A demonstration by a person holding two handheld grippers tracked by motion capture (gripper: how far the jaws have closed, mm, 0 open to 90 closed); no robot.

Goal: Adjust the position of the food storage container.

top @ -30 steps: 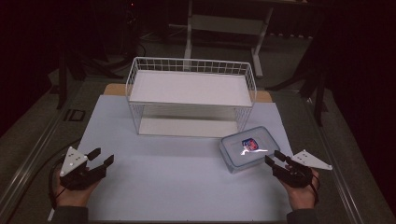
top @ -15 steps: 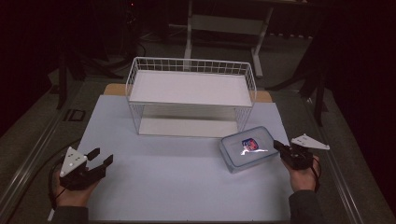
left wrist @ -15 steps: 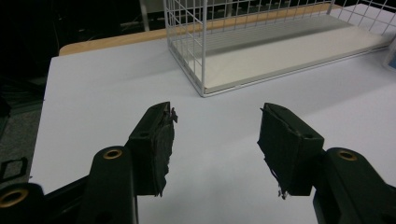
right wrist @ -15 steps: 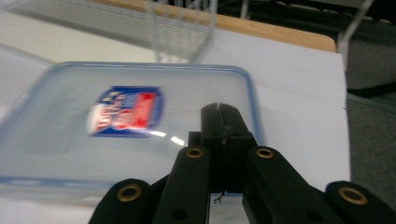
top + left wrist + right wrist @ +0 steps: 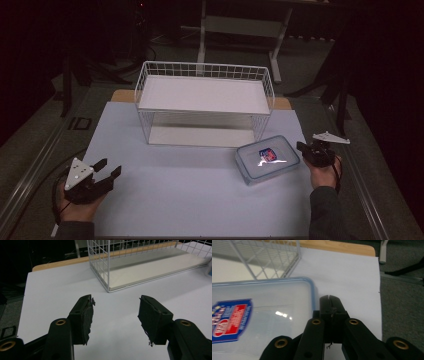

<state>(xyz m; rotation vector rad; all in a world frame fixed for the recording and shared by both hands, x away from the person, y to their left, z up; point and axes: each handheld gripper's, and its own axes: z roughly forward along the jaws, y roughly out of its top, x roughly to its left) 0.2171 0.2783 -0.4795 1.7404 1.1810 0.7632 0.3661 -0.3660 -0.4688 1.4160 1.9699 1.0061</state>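
While right hand-held gripper (image 5: 329,298) sits with jaws pressed together, empty, just beside right edge of clear lidded container (image 5: 268,159), container lies flat on white tabletop (image 5: 190,200), near front right corner of wire shelf rack (image 5: 205,102). Left hand-held gripper (image 5: 115,312) parted, empty, well apart.

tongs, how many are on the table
2: left tongs near the table's front-left corner, jaws apart; right tongs at the right edge beside the lidded plastic container, jaws shut.

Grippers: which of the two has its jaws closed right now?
The right gripper, beside the plastic container, has its jaws pressed together with nothing between them. The left gripper holds its jaws apart.
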